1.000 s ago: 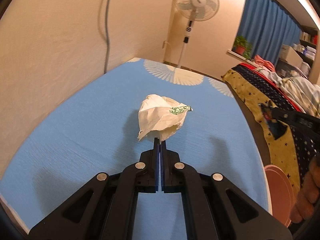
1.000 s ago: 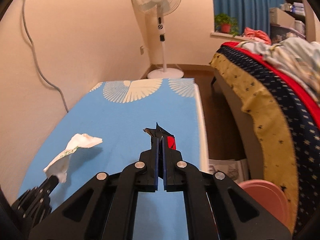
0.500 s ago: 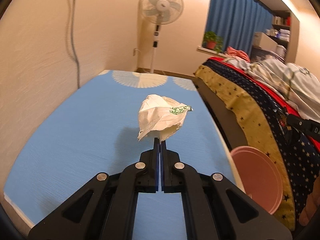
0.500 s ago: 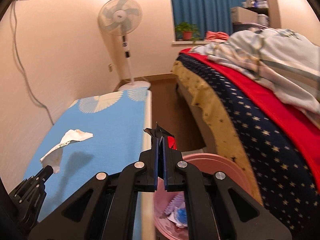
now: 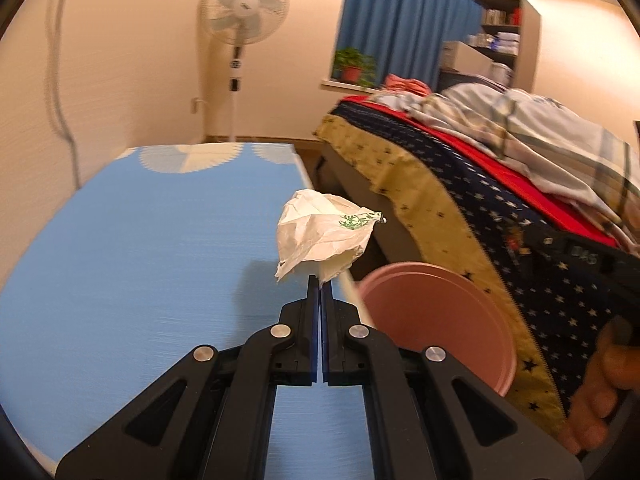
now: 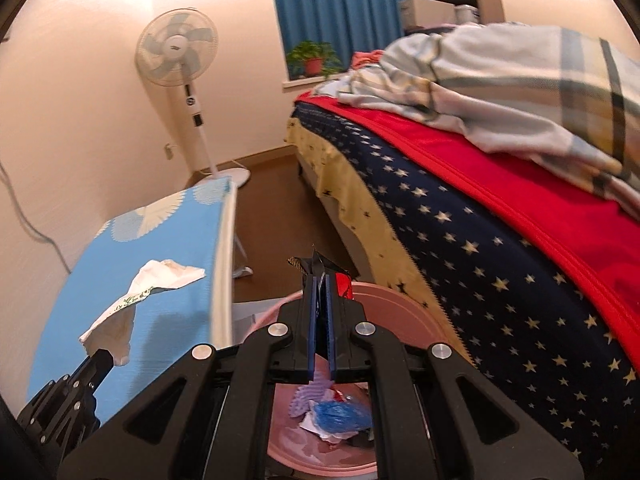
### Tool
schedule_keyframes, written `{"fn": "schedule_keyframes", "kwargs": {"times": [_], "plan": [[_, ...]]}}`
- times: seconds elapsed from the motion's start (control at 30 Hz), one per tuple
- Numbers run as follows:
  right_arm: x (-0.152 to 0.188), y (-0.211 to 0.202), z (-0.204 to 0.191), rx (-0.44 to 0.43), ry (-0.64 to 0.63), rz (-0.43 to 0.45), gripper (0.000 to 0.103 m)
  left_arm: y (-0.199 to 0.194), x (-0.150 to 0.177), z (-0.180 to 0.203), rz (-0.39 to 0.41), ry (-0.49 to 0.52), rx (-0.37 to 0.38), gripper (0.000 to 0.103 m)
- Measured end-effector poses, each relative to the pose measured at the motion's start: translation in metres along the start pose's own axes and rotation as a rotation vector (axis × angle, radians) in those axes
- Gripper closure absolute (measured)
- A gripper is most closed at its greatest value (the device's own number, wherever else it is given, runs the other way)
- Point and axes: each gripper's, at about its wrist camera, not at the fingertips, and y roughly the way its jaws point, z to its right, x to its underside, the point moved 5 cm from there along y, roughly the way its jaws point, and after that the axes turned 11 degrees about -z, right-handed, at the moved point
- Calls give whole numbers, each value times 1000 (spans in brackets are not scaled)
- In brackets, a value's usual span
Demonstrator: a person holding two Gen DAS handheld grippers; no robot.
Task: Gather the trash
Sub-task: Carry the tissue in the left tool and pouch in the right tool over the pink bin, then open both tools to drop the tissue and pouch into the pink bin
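Observation:
My left gripper point(image 5: 320, 280) is shut on a crumpled white paper wrapper point(image 5: 324, 232) with a green print, held above the right edge of the blue table point(image 5: 140, 260). The same wrapper point(image 6: 132, 300) and left gripper point(image 6: 104, 356) show at the lower left of the right wrist view. My right gripper point(image 6: 321, 280) is shut on a black and red foil wrapper point(image 6: 320, 270), right over the pink bin point(image 6: 400, 308). The pink bin point(image 5: 436, 320) stands on the floor between table and bed and holds several scraps point(image 6: 332, 412).
A bed point(image 6: 500, 240) with a star-print cover, red blanket and plaid quilt fills the right. A standing fan point(image 5: 244, 32) is by the far wall, a potted plant point(image 5: 352, 66) on the sill. A person's hand point(image 5: 600, 392) shows at lower right.
Both grippers have swung to the right with their wrappers. The right one went from above the table to above the pink bin; the left one neared the table's right edge.

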Motion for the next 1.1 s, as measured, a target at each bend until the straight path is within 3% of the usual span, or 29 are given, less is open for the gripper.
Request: {"fn": "schedule_keyframes", "kwargs": {"times": [0.47, 0.7, 1.1], "plan": [[18, 38, 37, 28, 99, -73, 98, 49, 34, 69, -130, 91, 127, 102], [25, 53, 41, 43, 102, -97, 97, 74, 50, 75, -204, 68, 124, 103], [35, 60, 47, 87, 96, -84, 94, 88, 60, 75, -223, 65, 83, 103]]}}
